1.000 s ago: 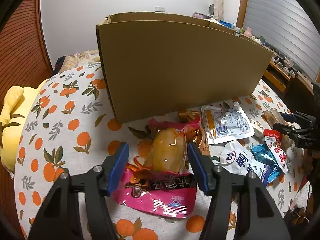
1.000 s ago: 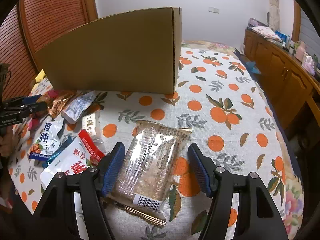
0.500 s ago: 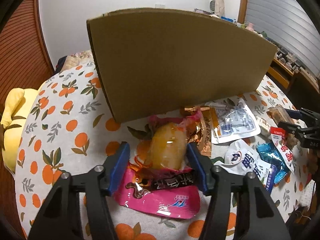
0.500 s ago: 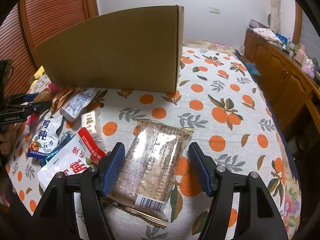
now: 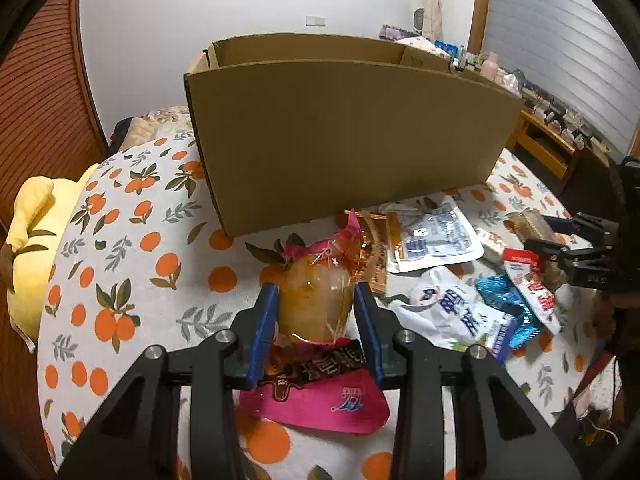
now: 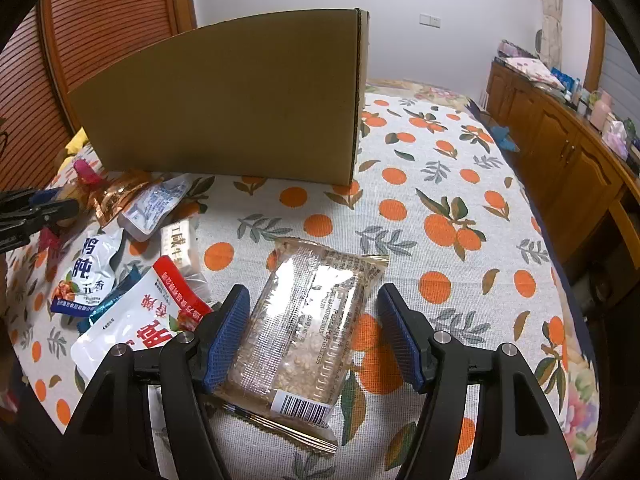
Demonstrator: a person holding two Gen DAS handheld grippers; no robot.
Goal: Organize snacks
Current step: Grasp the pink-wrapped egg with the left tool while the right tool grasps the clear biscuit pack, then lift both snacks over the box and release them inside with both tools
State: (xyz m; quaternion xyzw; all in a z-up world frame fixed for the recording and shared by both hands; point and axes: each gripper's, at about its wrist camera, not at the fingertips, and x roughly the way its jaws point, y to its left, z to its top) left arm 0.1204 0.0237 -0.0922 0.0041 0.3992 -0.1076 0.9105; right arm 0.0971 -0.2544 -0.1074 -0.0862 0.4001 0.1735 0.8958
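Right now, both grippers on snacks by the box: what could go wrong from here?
1. The left gripper has just been closing on the pink snack pouch; slippery film could slide out mid-lift.
2. The cardboard box has a tall near wall; a low carry could hit it.
3. The right gripper stands open around the clear rice-cake pack, against one pad only; closing may skew it.

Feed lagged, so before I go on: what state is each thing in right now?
left tongs: just closed, shut on the pink snack pouch
pink snack pouch: clamped, front end raised
right tongs: open, straddling the grain bar pack
grain bar pack: flat on the cloth, ungripped
cardboard box: upright, top open
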